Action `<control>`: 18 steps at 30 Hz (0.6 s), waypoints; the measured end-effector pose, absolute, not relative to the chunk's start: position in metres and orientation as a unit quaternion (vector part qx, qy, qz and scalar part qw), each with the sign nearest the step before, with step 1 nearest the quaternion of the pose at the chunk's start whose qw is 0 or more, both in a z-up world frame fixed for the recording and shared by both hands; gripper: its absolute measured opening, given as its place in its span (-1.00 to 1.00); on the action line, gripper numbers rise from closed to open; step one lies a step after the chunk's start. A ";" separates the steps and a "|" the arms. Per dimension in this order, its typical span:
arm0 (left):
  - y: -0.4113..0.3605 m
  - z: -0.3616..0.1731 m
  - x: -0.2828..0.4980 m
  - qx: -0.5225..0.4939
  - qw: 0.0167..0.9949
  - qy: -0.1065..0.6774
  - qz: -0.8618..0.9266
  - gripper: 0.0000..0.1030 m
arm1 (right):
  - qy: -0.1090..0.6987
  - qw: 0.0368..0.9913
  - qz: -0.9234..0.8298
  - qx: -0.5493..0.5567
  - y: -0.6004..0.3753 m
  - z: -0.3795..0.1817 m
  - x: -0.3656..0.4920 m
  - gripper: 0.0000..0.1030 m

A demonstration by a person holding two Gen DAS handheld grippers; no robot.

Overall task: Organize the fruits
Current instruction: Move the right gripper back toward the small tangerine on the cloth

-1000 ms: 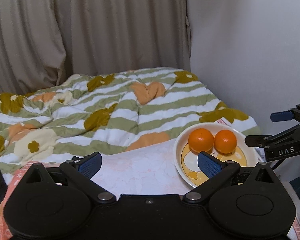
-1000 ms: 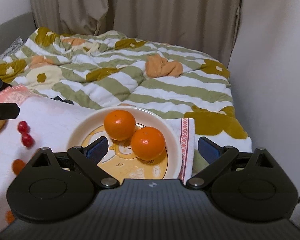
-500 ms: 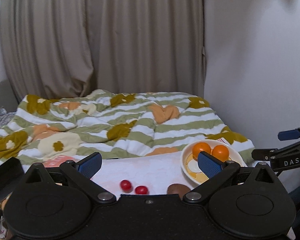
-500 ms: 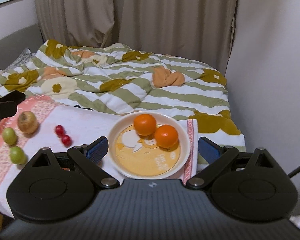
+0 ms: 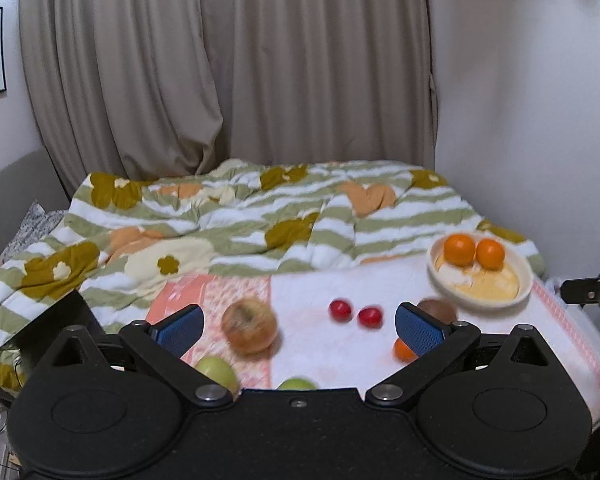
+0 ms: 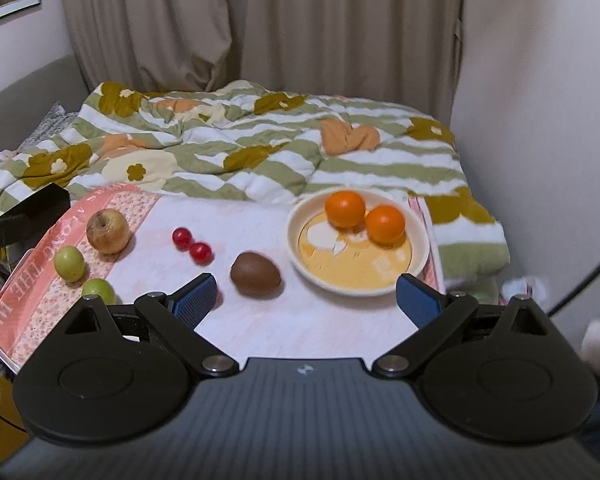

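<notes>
A cream plate (image 6: 416, 232) holds two oranges (image 6: 345, 209) at the right of a cloth-covered table; it also shows in the left wrist view (image 5: 518, 268). On the cloth lie a brown kiwi (image 6: 255, 273), two small red fruits (image 6: 191, 245), a yellow-brown apple (image 6: 108, 231) and two green fruits (image 6: 69, 263). A small orange fruit (image 5: 403, 350) peeks out behind my left finger. My left gripper (image 5: 299, 328) is open and empty, above the near side of the table. My right gripper (image 6: 305, 300) is open and empty, held back above the table's front.
The table wears a white cloth (image 6: 300, 320) with a pink lettered border (image 6: 32, 276). Behind it lies a bed with a green-striped flowered quilt (image 6: 260, 152). Curtains (image 6: 260, 20) hang at the back, a wall (image 6: 540, 100) stands on the right.
Both grippers have pulled back and risen away from the plate. More of the table and the loose fruits have come into view. Both stay open.
</notes>
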State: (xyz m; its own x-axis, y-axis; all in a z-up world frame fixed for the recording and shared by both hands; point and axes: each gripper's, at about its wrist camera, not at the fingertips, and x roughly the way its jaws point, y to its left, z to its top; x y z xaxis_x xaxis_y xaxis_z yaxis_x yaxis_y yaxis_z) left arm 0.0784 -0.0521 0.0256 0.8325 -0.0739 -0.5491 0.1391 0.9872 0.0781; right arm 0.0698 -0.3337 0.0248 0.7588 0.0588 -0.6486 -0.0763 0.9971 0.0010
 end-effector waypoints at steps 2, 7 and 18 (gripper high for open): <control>-0.042 0.016 0.078 0.060 0.952 0.292 -0.063 1.00 | 0.355 0.934 0.024 -0.004 -0.323 0.016 0.064 1.00; -0.024 -0.013 0.083 0.071 0.945 0.308 -0.087 1.00 | 0.380 0.925 -0.004 0.021 -0.295 -0.016 0.048 1.00; -0.017 -0.089 0.115 0.064 0.924 0.357 -0.123 0.92 | 0.399 0.915 -0.056 0.029 -0.254 -0.092 0.045 1.00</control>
